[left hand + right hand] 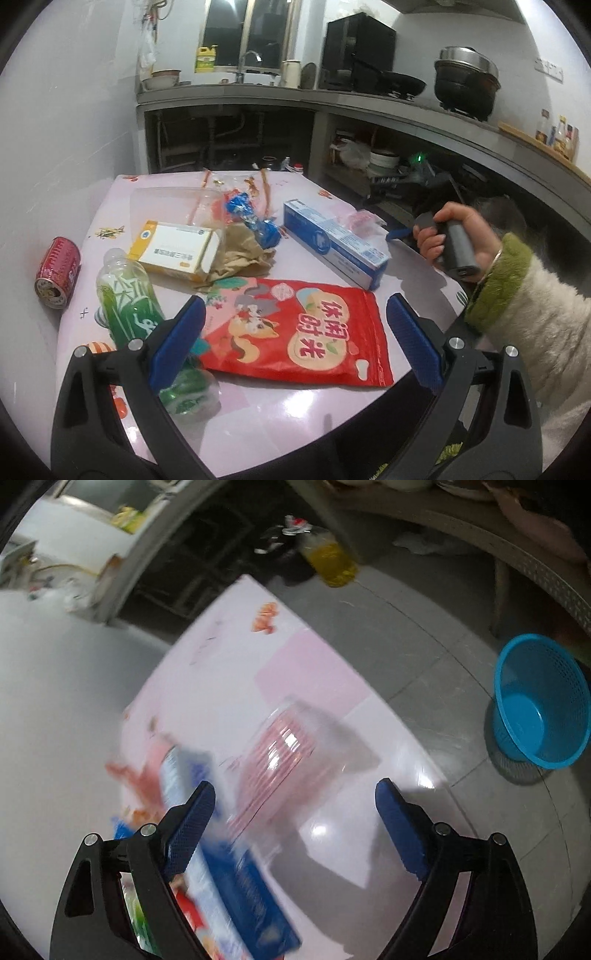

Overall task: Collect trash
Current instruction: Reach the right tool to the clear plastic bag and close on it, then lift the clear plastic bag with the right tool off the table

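Note:
My left gripper [295, 306] is open and hovers over a red snack bag [295, 332] on the pink table [295, 417]. A green bottle [127, 310] lies under its left finger. Behind lie a yellow-white box [173, 249], crumpled brown paper [240, 254], a blue wrapper [255, 221], a toothpaste box [332, 243] and a red can [59, 271]. My right gripper [295, 786] is open too, pointing down at a clear, pink-striped plastic piece [288, 753] that lies just beyond its tips, blurred. The toothpaste box [221, 867] runs under its left finger.
A blue mesh basket [539, 709] stands on the grey floor to the right of the table. A yellow oil bottle [332, 561] stands on the floor beyond. A hand [450, 243] in a fleecy sleeve holds the right gripper's handle at the table's right edge. Kitchen counters run behind.

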### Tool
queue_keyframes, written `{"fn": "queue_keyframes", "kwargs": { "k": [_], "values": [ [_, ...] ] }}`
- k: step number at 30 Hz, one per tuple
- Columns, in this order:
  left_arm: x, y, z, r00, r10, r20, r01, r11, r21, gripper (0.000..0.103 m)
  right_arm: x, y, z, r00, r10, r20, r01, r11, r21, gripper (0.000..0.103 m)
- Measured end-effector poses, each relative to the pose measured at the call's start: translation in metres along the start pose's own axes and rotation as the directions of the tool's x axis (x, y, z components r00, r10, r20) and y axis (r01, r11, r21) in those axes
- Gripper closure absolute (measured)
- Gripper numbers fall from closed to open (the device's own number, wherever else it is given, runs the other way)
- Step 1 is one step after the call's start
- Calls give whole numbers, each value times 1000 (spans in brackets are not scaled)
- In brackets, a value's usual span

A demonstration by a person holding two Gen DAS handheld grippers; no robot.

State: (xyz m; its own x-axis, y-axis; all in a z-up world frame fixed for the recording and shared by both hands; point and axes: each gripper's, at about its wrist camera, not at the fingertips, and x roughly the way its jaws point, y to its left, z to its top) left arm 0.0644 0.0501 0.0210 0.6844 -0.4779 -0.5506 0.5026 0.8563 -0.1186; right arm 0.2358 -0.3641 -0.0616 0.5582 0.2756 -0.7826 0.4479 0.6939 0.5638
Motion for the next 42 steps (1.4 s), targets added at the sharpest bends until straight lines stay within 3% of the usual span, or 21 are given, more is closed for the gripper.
{"fn": "queue_keyframes", "kwargs": {
  "k": [4,6,10,13,15,18,28,35,39,40,41,42],
  "values": [
    [1,13,6,999,45,-7,-45,999,-24,9,17,22,6,996,-80,41,84,991,-100,24],
    [2,19,10,998,61,-12,-61,997,-37,9,23,33,6,991,-125,58,132,978,-160,33],
    [7,33,20,997,78,-28,-80,993,-86,9,27,40,6,988,-135,72,148,962,-229,44],
    [8,37,24,997,75,-30,-78,990,-119,9,24,38,7,992,-111,67,124,961,-247,58],
    [8,37,26,996,80,-31,-83,988,-126,9,19,34,4,992,-109,71,123,958,-257,87],
    [5,36,26,997,78,-26,-81,987,-137,12,17,26,4,996,-76,47,85,963,-254,96],
    [12,53,39,999,14,-51,-25,971,-237,32,-7,12,5,998,5,58,10,968,-253,98],
    [23,44,46,998,-22,-55,9,973,-231,34,-24,-1,-11,987,127,-99,-151,941,-302,97],
    [30,37,46,997,-35,-67,19,975,-222,34,-35,-7,-17,977,136,-163,-186,920,-346,96],
    [31,37,45,997,-36,-69,20,975,-221,34,-36,-8,-19,972,144,-187,-203,914,-350,95],
    [32,36,45,997,-37,-71,20,975,-220,34,-36,-8,-22,965,150,-216,-221,908,-357,88],
    [34,35,45,997,-36,-75,19,975,-220,34,-37,-7,-26,957,151,-247,-238,898,-370,74]
  ]
}}
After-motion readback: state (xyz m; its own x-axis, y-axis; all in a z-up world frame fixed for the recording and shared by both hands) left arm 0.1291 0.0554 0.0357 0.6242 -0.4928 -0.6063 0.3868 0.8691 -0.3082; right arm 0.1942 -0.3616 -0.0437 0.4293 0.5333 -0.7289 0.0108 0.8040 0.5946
